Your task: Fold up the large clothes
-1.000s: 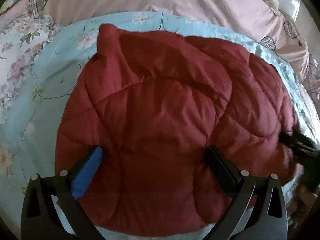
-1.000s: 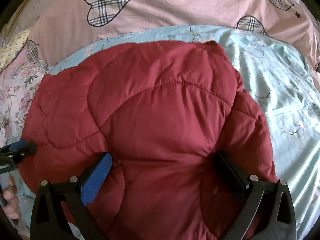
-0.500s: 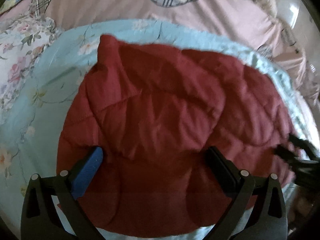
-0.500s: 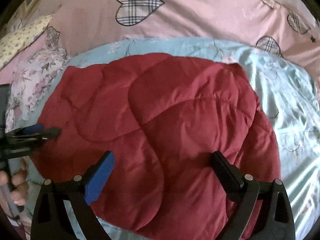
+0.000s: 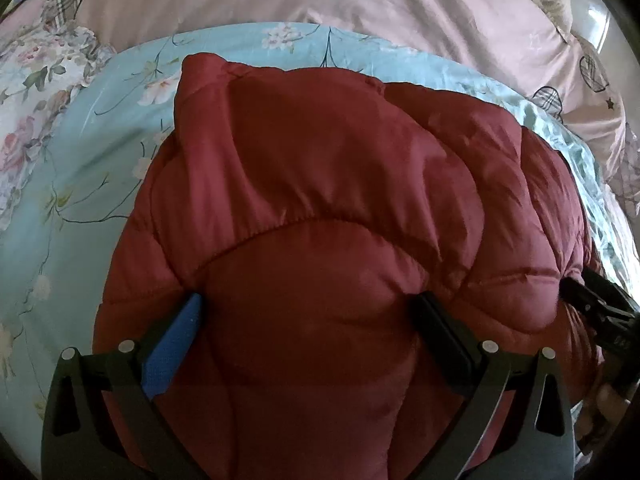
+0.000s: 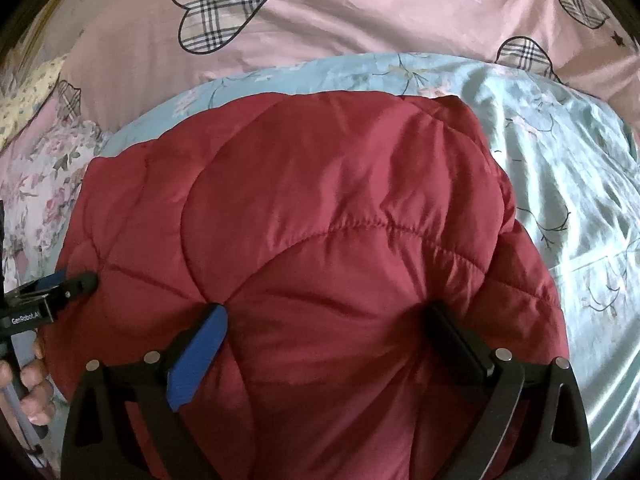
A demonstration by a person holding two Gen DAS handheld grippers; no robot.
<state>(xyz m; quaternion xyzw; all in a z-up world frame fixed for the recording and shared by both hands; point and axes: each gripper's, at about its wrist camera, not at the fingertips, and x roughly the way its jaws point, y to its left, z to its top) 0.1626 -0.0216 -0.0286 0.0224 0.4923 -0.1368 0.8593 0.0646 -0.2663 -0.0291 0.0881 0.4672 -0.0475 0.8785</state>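
Note:
A dark red quilted padded jacket (image 5: 320,208) lies folded in a bulky heap on a light blue floral sheet (image 5: 80,168); it also shows in the right wrist view (image 6: 320,220). My left gripper (image 5: 308,312) is open, fingers spread wide and pressed into the near part of the jacket. My right gripper (image 6: 324,320) is open too, fingers pressed into the jacket's near right side. Each gripper shows in the other's view: the right one at the jacket's right edge (image 5: 592,300), the left one at its left edge (image 6: 60,284).
A pink quilt with plaid hearts (image 6: 320,20) lies behind the blue sheet. A floral pillow or cloth (image 5: 32,100) sits at the left. The blue sheet (image 6: 580,200) extends to the right of the jacket. A hand (image 6: 36,392) holds the left gripper's handle.
Both grippers have moved closer and pressed down into the jacket again after pulling back half a second ago. The jacket's shape is nearly the same.

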